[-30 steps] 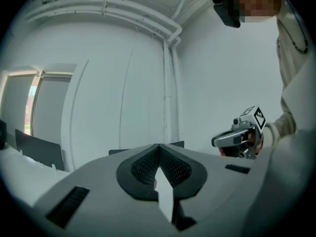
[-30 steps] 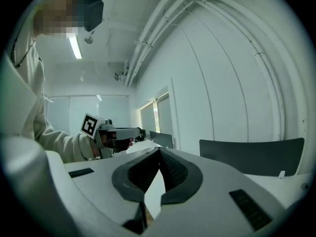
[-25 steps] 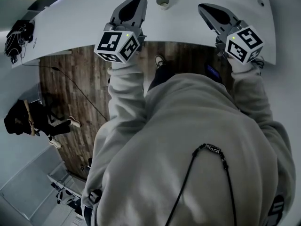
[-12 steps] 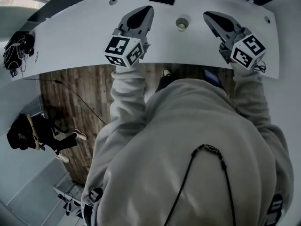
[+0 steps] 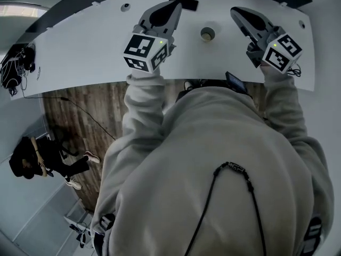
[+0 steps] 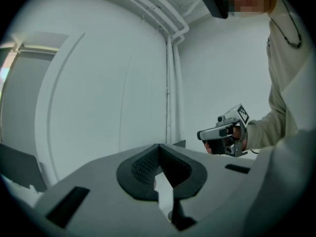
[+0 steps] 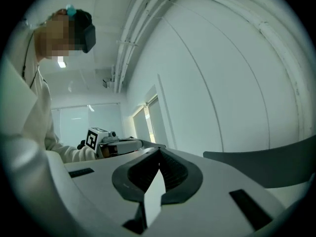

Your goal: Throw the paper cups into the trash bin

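Left gripper [image 5: 173, 6] and right gripper [image 5: 236, 10] — both pressed together, empty — flank the paper cup [image 5: 207, 34] on a table [image 5: 80, 52].

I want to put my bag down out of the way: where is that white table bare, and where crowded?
Bare: the long stretch of table between the cables at its left end and the left gripper. Crowded: the middle, where the paper cup stands between it and the right gripper, near a flat black object.
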The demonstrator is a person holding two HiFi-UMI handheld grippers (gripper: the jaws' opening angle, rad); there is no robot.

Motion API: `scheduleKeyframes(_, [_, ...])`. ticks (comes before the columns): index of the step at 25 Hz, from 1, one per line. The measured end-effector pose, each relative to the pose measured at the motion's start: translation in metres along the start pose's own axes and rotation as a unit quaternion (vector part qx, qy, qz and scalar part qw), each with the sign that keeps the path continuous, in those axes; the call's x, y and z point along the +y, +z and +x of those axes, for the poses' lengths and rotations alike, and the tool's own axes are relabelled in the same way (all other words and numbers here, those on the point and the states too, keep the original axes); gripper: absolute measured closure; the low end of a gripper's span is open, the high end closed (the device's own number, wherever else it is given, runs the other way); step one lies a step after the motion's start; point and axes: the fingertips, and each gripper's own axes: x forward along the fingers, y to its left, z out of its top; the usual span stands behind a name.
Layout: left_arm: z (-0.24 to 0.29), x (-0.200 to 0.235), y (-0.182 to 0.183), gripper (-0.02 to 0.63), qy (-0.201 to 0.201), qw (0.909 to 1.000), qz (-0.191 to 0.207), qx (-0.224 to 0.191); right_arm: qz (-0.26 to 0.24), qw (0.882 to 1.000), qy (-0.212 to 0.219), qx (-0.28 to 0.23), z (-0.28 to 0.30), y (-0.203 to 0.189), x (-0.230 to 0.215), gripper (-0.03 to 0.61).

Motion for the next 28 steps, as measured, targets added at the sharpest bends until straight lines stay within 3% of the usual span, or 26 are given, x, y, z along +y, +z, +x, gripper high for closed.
scheduleKeyframes(5, [0.0,-0.003,0.011,0.618,0.001,0.9996,0.029,-0.001,-0.015,1.0,0.007,0.004,0.01,0.004,-0.014,0.558])
scheduleKeyframes(14, [-0.001,0.003,0.0,0.618,0.037,0.9988,0.028,0.014,-0.009,0.999,-0.011,0.033,0.013,-0.014,-0.026,0.558])
scheduleKeyframes(22, [0.013,-0.001,-0.017,0.618,0.04,0.9986,0.011,0.033,0.009,0.998,-0.009,0.056,0.015,-0.038,-0.044,0.558])
scheduleKeyframes(28, [0.026,-0.008,-0.049,0.618,0.035,0.9966,0.009,0.073,0.037,0.992,0.003,0.122,0.026,-0.083,-0.053,0.557])
